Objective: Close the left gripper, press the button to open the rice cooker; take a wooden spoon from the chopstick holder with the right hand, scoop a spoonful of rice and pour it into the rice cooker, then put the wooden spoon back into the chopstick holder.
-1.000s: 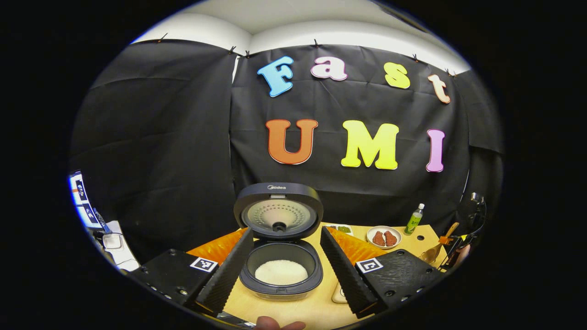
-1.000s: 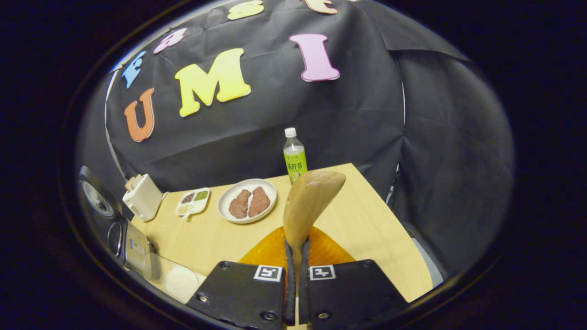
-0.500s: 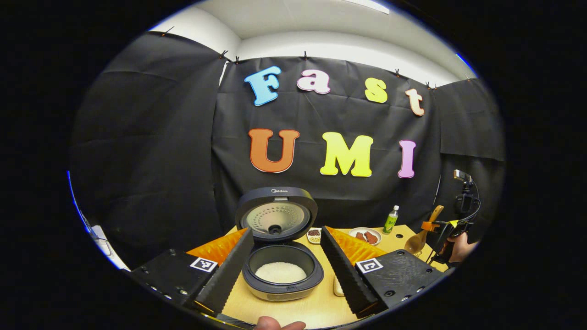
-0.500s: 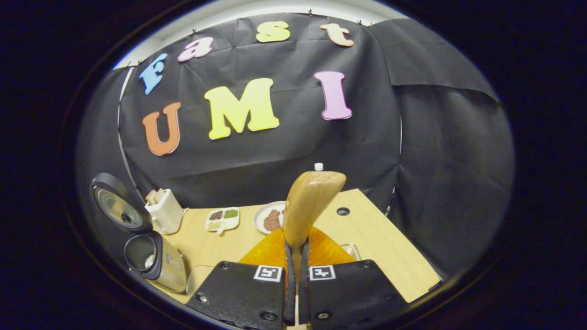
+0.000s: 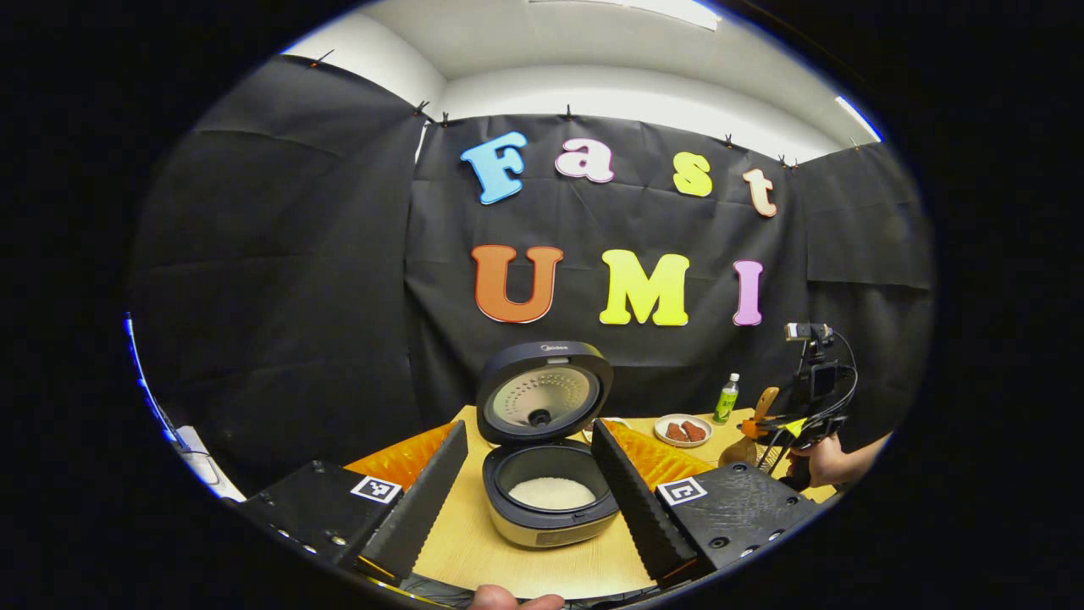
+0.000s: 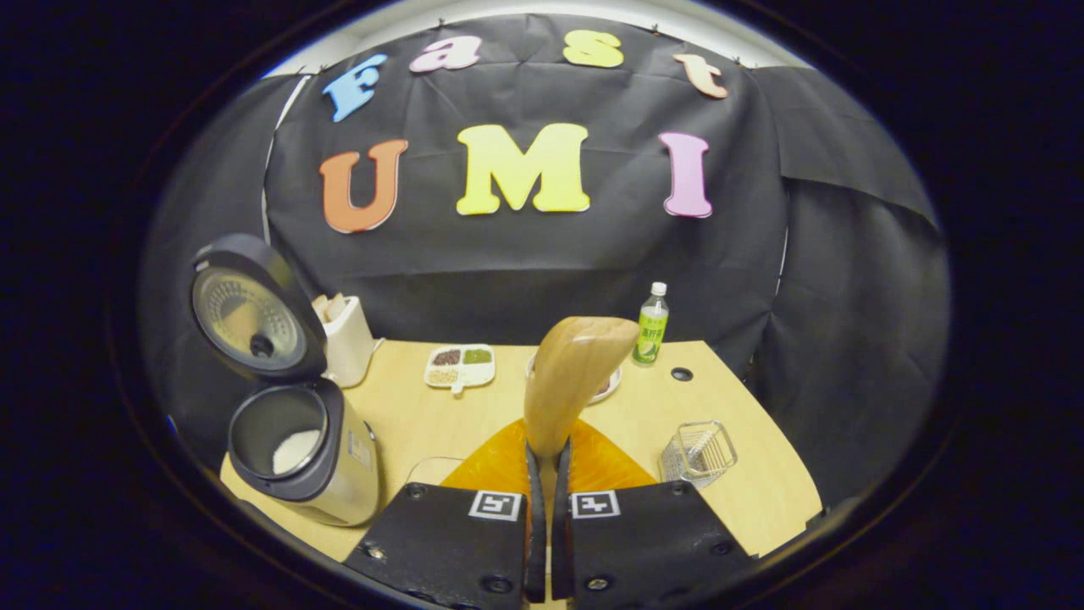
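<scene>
Your right tool clamps the tan wooden spoon bowl-up at centre frame, ready for return; your left tool stands apart, framing the open rice cooker.

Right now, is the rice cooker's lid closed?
No, the rice cooker stands with its lid swung up, and white rice shows in the pot.

The left gripper view looks level across the pale wooden table from its near edge, close behind the open dark-lidded rice cooker, facing the back wall. The right gripper view sits farther right and higher, facing the same wall. Both share the cooker, the green plastic bottle and the tabletop.
</scene>
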`<control>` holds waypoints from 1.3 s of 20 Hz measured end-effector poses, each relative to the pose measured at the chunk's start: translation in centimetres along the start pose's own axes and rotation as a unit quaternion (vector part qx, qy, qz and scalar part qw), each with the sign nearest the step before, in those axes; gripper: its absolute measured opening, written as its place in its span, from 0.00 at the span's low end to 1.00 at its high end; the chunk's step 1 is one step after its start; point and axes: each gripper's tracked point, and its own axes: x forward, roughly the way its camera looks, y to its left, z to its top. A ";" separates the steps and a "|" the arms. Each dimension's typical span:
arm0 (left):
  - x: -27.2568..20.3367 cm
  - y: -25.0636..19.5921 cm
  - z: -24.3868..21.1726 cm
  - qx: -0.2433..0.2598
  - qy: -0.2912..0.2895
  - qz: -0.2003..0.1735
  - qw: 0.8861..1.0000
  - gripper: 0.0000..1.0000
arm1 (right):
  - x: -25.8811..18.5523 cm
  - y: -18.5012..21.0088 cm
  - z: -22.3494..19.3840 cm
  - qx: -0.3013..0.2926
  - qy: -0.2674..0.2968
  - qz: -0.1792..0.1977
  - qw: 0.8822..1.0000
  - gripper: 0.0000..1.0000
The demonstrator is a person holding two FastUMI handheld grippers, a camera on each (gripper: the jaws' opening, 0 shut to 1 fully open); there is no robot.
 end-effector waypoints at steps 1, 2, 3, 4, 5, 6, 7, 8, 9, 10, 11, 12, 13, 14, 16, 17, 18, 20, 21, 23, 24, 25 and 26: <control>0.0 0.2 -0.3 -0.004 0.006 0.009 1.000 0.94 | 0.8 0.2 -0.6 -0.002 0.005 -0.003 1.000 0.08; -0.1 0.3 -0.4 -0.009 0.011 0.016 1.000 0.94 | 1.7 0.2 -1.4 -0.010 0.011 -0.008 1.000 0.08; 0.0 0.3 -0.3 -0.013 0.013 0.023 1.000 0.94 | 2.6 0.2 -2.2 -0.020 0.016 -0.013 1.000 0.08; 0.3 0.3 -0.2 -0.016 0.013 0.031 0.999 0.95 | 3.4 0.3 -2.8 -0.027 0.021 -0.014 0.999 0.08; 0.6 0.3 -0.2 -0.017 0.015 0.037 0.999 0.95 | 4.2 0.3 -3.5 -0.033 0.029 -0.016 0.999 0.08; 0.8 0.2 -0.1 -0.017 0.017 0.042 0.999 0.95 | 4.9 0.2 -4.3 -0.039 0.035 -0.020 0.998 0.08; 1.1 0.1 0.0 -0.018 0.018 0.046 0.999 0.95 | 5.4 0.1 -4.9 -0.048 0.039 -0.025 0.998 0.08; 1.3 -0.1 -0.1 -0.019 0.022 0.047 0.998 0.95 | 5.9 0.0 -5.6 -0.061 0.044 -0.029 0.997 0.08; 1.6 -0.4 -0.2 -0.019 0.027 0.049 0.998 0.95 | 6.3 0.1 -6.2 -0.075 0.047 -0.034 0.995 0.08; 1.9 -0.4 -0.2 -0.019 0.032 0.050 0.998 0.95 | 6.6 0.1 -6.9 -0.086 0.048 -0.037 0.994 0.08; 2.2 -0.5 -0.3 -0.021 0.037 0.052 0.998 0.95 | 6.8 0.3 -7.3 -0.092 0.045 -0.038 0.994 0.08; 2.4 -0.4 -0.4 -0.022 0.042 0.054 0.997 0.95 | 6.9 0.7 -7.4 -0.093 0.040 -0.036 0.994 0.08; 2.6 -0.4 -0.5 -0.022 0.046 0.057 0.997 0.95 | 7.0 1.5 -7.5 -0.090 0.040 -0.026 0.995 0.08; 2.8 -0.4 -0.5 -0.021 0.050 0.059 0.997 0.94 | 6.9 2.6 -7.8 -0.084 0.043 -0.009 0.995 0.08; 3.1 -0.5 -0.4 -0.018 0.051 0.062 0.997 0.95 | 7.0 4.4 -8.4 -0.070 0.051 0.016 0.996 0.08; 3.2 -0.7 -0.4 -0.017 0.052 0.063 0.997 0.95 | 7.0 5.5 -8.6 -0.060 0.056 0.030 0.996 0.08; 3.3 -0.7 -0.5 -0.017 0.053 0.064 0.996 0.95 | 6.8 6.4 -8.9 -0.049 0.061 0.045 0.996 0.08; 3.5 -0.8 -0.7 -0.018 0.058 0.065 0.996 0.95 | 6.4 7.7 -9.2 -0.022 0.073 0.071 0.995 0.08; 3.6 -0.8 -0.7 -0.018 0.059 0.067 0.996 0.95 | 6.2 8.2 -9.3 -0.006 0.081 0.082 0.993 0.08; 3.8 -0.8 -0.3 -0.020 0.055 0.068 0.996 0.95 | 5.8 8.9 -9.5 0.031 0.095 0.102 0.990 0.08; 3.9 -0.9 -0.4 -0.020 0.054 0.068 0.996 0.95 | 5.8 8.9 -9.6 0.056 0.104 0.109 0.987 0.08; 3.9 -0.9 -0.5 -0.020 0.055 0.067 0.996 0.95 | 5.8 8.8 -9.6 0.084 0.115 0.113 0.983 0.08; 3.9 -0.9 -0.6 -0.019 0.056 0.067 0.996 0.95 | 5.7 8.6 -9.6 0.112 0.127 0.115 0.979 0.08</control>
